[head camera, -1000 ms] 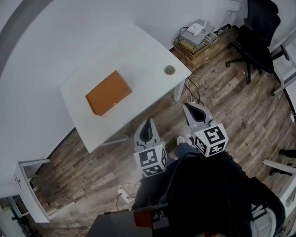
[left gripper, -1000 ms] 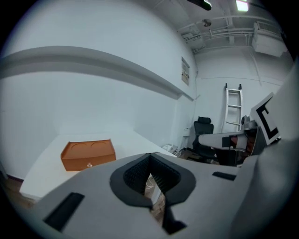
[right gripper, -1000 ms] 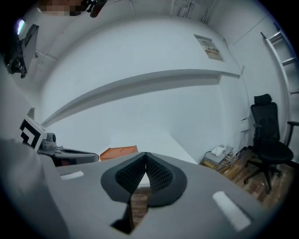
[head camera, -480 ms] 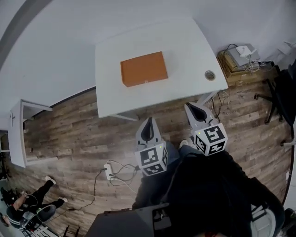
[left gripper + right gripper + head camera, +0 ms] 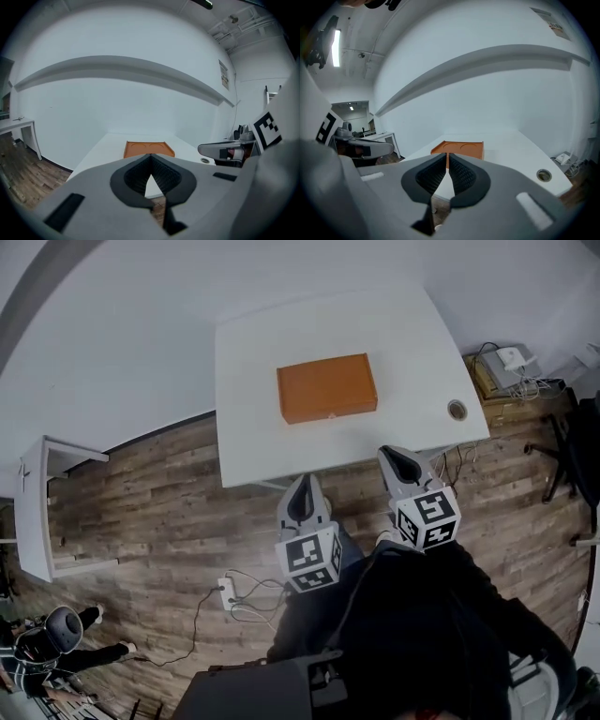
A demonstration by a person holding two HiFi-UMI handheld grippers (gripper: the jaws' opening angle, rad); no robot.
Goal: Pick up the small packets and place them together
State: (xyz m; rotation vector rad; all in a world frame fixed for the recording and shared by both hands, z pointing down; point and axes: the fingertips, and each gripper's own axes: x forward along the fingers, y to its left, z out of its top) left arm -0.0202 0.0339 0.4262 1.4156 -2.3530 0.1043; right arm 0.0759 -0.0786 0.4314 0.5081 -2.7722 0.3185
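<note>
left gripper (image 5: 302, 487), right gripper (image 5: 393, 458) now facing table (image 5: 251, 381)

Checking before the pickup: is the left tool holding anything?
No, the left tool is shut, its jaws together with nothing between them.

The left gripper (image 5: 303, 486) and right gripper (image 5: 392, 457) now face the white table (image 5: 253, 381) squarely.
</note>
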